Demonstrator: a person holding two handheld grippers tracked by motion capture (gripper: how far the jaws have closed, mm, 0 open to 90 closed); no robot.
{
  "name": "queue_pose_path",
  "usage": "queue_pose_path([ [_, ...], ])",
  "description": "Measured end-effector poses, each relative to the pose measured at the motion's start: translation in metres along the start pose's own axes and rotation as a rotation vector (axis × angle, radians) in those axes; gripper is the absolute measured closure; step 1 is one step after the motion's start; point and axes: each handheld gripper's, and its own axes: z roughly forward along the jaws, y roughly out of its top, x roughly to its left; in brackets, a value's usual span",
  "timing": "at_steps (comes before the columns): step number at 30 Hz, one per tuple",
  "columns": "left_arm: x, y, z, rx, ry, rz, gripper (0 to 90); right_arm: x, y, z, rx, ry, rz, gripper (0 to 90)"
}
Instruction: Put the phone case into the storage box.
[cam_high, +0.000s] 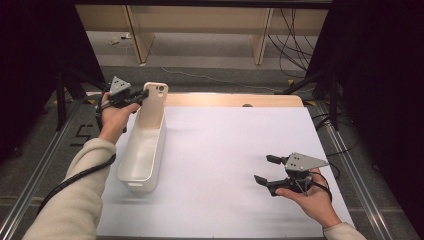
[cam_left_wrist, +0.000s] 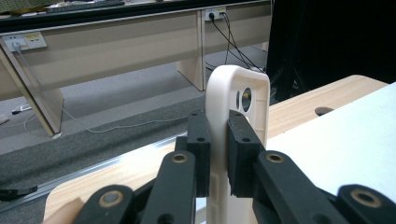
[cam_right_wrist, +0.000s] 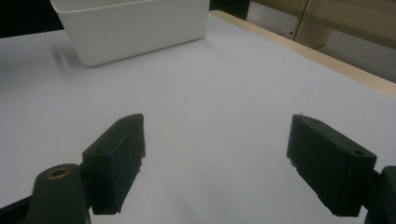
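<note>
Phone case held upright over the far end of the white bin; right tongs idle.

High view: the left tongs (cam_high: 141, 96) pinch a cream phone case (cam_high: 154, 102) on edge, upright, its lower end apparently inside the far end of the white bin (cam_high: 131, 172), a posture that suits lowering it in. The right tongs (cam_high: 264, 169) hover spread over the white sheet (cam_high: 225, 150) on the worktop, well apart, holding nothing.
Left gripper view: both pads (cam_left_wrist: 200, 140) press the case's (cam_left_wrist: 236, 93) side rim, camera cut-out uppermost.
Right gripper view: jaws spread wide over bare sheet (cam_right_wrist: 210, 93), bin (cam_right_wrist: 135, 28) beyond.
</note>
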Motion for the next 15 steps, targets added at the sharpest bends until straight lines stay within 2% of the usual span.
queue_pose_path([
  [15, 0.0007, -0.0028, 0.0015, 0.007, 0.001, -0.004, 81.0, 0.0001, -0.0002, 0.0001, 0.002, 0.001, 0.0, 20.6],
])
